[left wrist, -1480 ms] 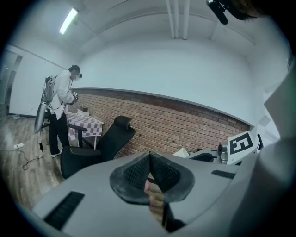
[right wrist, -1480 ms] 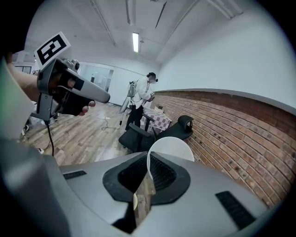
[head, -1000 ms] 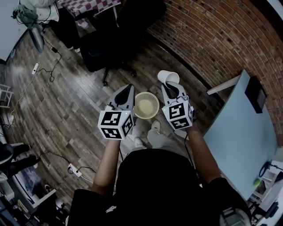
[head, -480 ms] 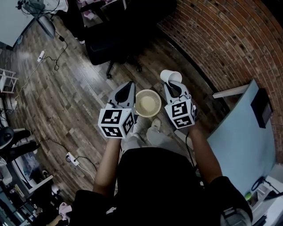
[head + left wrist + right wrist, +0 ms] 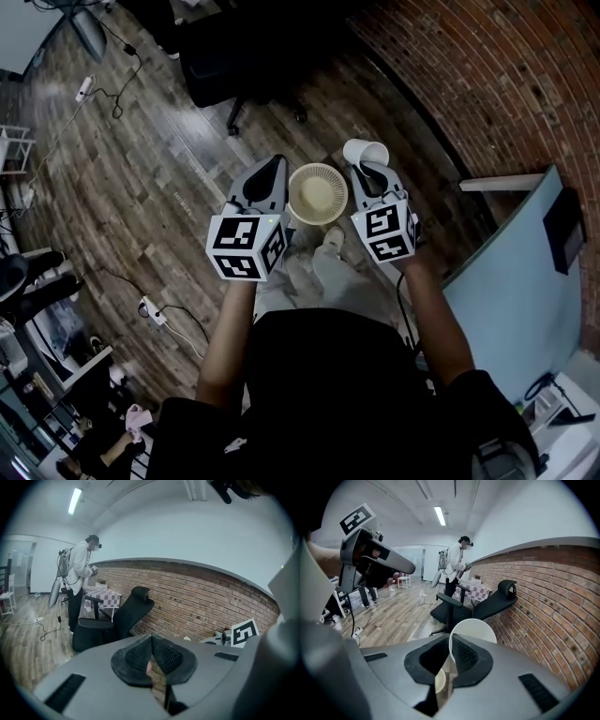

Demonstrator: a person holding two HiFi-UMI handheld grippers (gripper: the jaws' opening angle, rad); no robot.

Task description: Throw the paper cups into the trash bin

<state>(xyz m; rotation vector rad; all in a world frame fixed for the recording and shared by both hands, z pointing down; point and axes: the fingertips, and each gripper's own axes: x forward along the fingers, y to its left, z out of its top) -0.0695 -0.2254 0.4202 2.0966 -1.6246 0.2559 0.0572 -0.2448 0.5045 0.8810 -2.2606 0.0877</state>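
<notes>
- Nearest in the head view is the person's black-clad torso (image 5: pixel 328 394), with both bare forearms reaching forward over the wooden floor (image 5: pixel 122 187).
- The left gripper (image 5: pixel 270 171) is held out on the left, its marker cube (image 5: pixel 246 247) toward the person. In the left gripper view its jaws are pressed together with nothing between them (image 5: pixel 151 654).
- The right gripper (image 5: pixel 367 174) is held level with it on the right. Its jaws are closed on the thin wall of a white paper cup (image 5: pixel 366 153), which sticks out past the fingertips on the far side.
- In the right gripper view the paper cup (image 5: pixel 474 631) sits upright against the right pad, clamped at its edge, and the left gripper shows at the upper left.
- The round woven trash bin (image 5: pixel 294 187) stands on the floor between the two grippers, its mouth open upward. The cup is in the air just right of the bin's far rim, not inside it.
- The person's shoes (image 5: pixel 330 242) show on the near side of the bin.
- A pale blue table (image 5: pixel 511 281) lies to the right.
- Farther off, a black office chair (image 5: pixel 234 56) stands on the floor and a brick wall (image 5: pixel 487 84) runs along the right.
- Farthest, a person in a white top (image 5: pixel 452 564) stands beside a checked table (image 5: pixel 101 594).
</notes>
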